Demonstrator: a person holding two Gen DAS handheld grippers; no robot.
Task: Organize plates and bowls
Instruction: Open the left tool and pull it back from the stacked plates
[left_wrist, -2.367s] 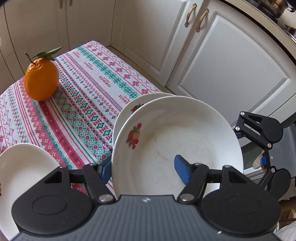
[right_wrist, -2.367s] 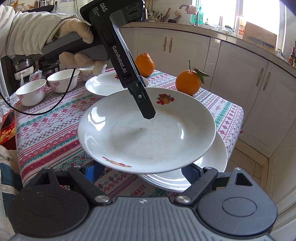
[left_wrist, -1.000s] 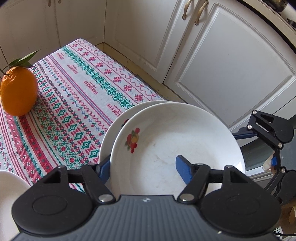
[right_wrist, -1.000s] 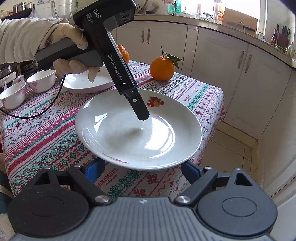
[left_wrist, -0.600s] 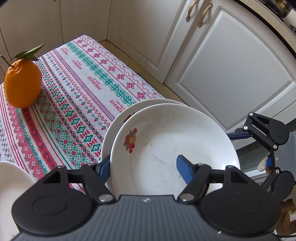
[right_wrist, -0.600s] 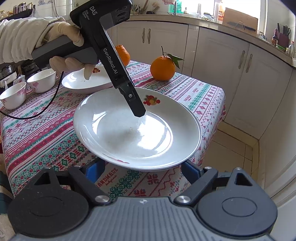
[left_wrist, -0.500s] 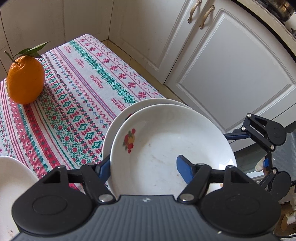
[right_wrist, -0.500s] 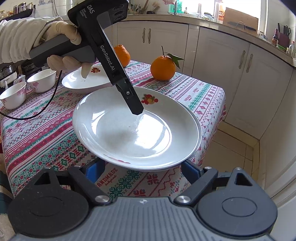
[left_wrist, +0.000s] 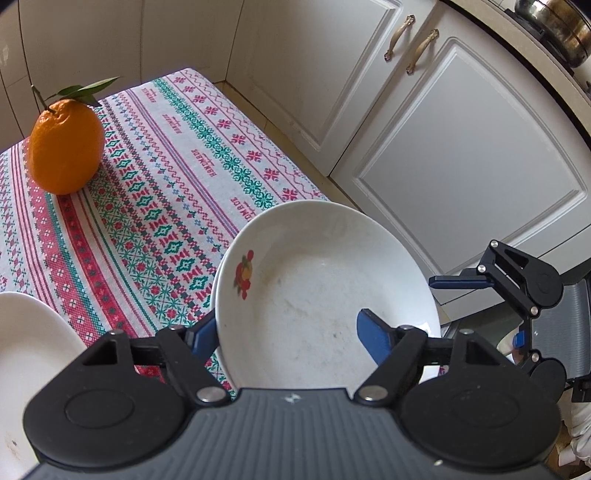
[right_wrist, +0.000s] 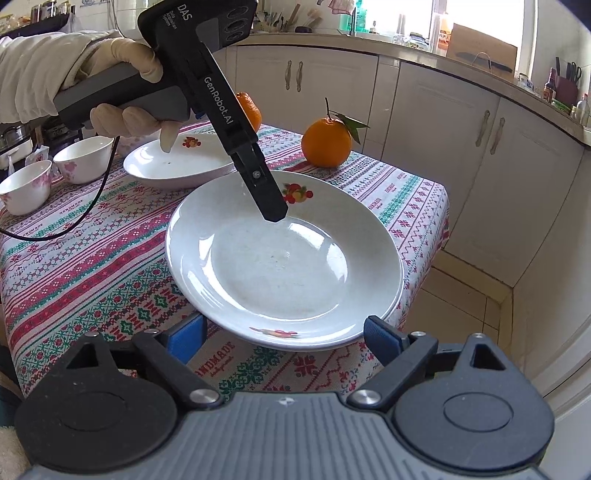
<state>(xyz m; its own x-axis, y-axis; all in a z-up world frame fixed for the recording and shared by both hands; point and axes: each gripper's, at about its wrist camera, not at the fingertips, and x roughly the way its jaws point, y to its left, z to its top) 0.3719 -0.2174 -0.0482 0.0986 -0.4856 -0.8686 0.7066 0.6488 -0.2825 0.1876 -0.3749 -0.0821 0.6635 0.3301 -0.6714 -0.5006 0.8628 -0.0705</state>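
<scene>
Now the top plate (right_wrist: 284, 266) sits stacked on another at the desk's (right_wrist: 85, 266) near corner. My left hand-held gripper (left_wrist: 284, 332) straddles its rim, jaws just opening; my right hand-held gripper (right_wrist: 284, 338) waits spread wide below its near edge.

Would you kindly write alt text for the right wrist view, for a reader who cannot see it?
A white round plate with a fruit motif sits stacked on another plate at the corner of a red-and-green patterned tablecloth. The left gripper, held by a gloved hand, has one finger over the plate's rim, its jaws just opening. Behind stand a leafy orange and two small white bowls.
</scene>
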